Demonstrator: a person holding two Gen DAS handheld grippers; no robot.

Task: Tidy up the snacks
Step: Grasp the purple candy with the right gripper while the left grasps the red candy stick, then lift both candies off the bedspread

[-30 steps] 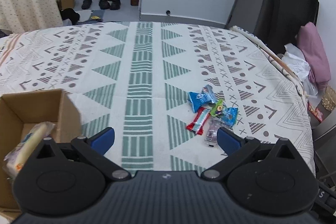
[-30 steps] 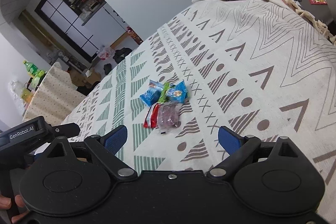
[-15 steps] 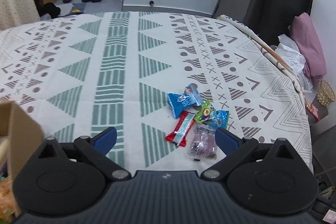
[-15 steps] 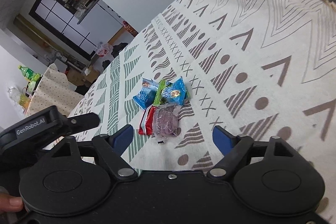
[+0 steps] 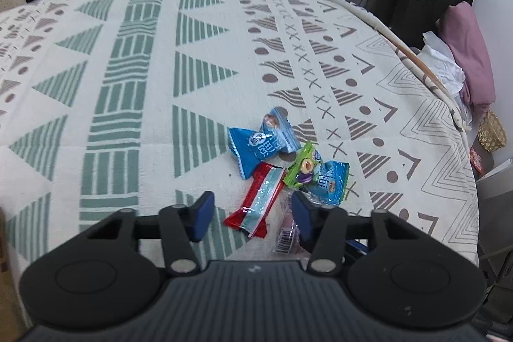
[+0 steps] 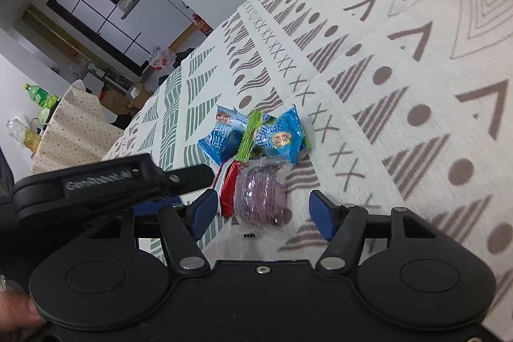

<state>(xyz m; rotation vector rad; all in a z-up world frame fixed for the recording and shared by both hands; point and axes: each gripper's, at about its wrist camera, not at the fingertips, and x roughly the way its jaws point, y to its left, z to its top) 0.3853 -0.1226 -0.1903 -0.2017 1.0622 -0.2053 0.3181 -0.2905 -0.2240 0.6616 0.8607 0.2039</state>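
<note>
Here, the left gripper (image 5: 250, 209) is hanging low over the near edge of the snack pile, its jaws half-spread and just now closing, with the red wrapped bar (image 5: 256, 201) lying between the blue pads but not yet pinched. That framing suggests the bar is this hand's target, since it lies lengthwise in the gap and clear of the other packets at its near end. Moving rightward, the two blue candy packets (image 5: 259, 143) and the green packet (image 5: 303, 169) are lying heaped against each other on the patterned tablecloth (image 5: 128, 69), touching and partly overlapping, so pulling one out is likely going to disturb its neighbours. Further right, the clear pouch of purple sweets (image 6: 259, 194) is sitting just beside the red bar, and the right gripper (image 6: 261, 213) is straddling it, jaws also partly spread and narrowing without pressing on anything yet. Each tool seems to be taking the item nearest its own side, which is keeping the two from crossing, though the left gripper's finger is already reaching close in front of the right one. No container is showing in either view.
</note>
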